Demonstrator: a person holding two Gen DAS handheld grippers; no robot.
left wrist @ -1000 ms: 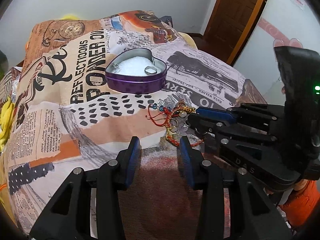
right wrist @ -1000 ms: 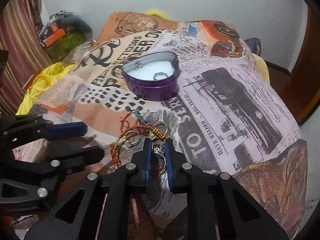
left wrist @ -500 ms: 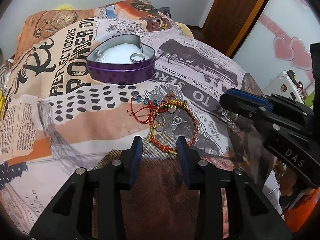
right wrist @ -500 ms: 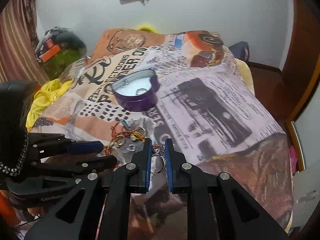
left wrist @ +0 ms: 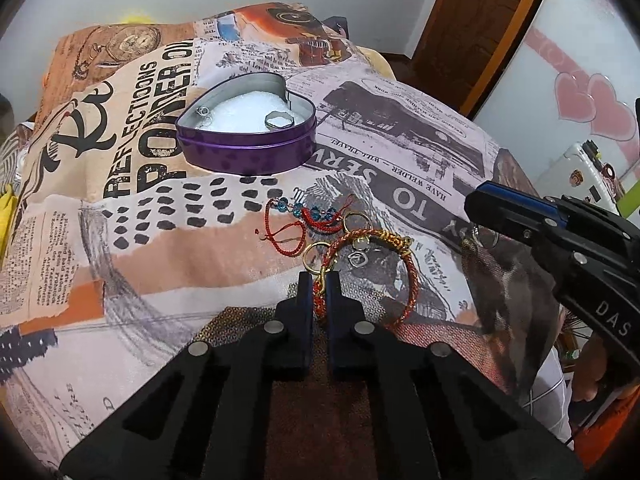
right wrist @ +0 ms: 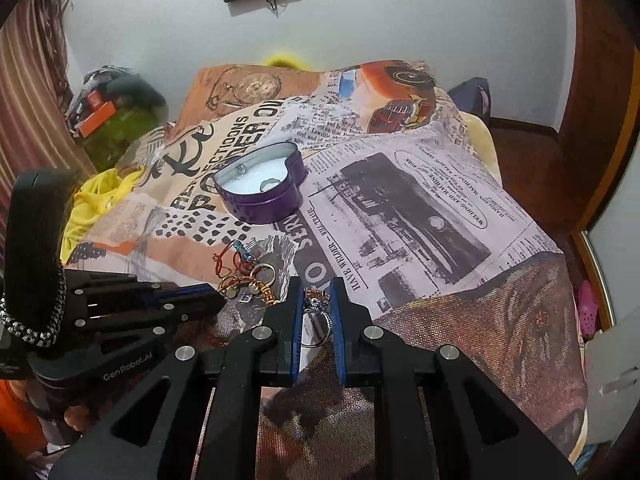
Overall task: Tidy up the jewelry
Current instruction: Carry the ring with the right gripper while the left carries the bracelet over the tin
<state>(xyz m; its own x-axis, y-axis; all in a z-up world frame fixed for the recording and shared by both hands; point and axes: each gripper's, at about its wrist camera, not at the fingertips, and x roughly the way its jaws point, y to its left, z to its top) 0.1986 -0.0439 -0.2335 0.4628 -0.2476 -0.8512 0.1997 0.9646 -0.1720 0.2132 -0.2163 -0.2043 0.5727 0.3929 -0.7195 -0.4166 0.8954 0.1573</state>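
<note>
A purple heart-shaped tin [left wrist: 248, 152] with a white lining sits on the printed bedspread and holds two rings [left wrist: 279, 120]; it also shows in the right wrist view [right wrist: 266, 200]. A pile of jewelry lies in front of it: a red cord bracelet with blue beads [left wrist: 298, 220], gold rings [left wrist: 314, 254] and a red-and-gold braided bracelet [left wrist: 404, 276]. My left gripper [left wrist: 319, 286] is shut on the braided bracelet's near edge. My right gripper [right wrist: 316, 306] is shut on a silver ring with a stone [right wrist: 316, 312], raised above the bed; it shows at right in the left wrist view [left wrist: 480, 208].
The bedspread [right wrist: 400, 200] covers the whole bed and drops off at the right and near edges. Yellow cloth [right wrist: 96, 200] and clutter lie at the bed's left. A wooden door [left wrist: 480, 20] stands beyond the far right corner.
My left gripper moved forward and shut on the braided bracelet. My right gripper lifted the silver ring out of the pile and drew back to the right.
</note>
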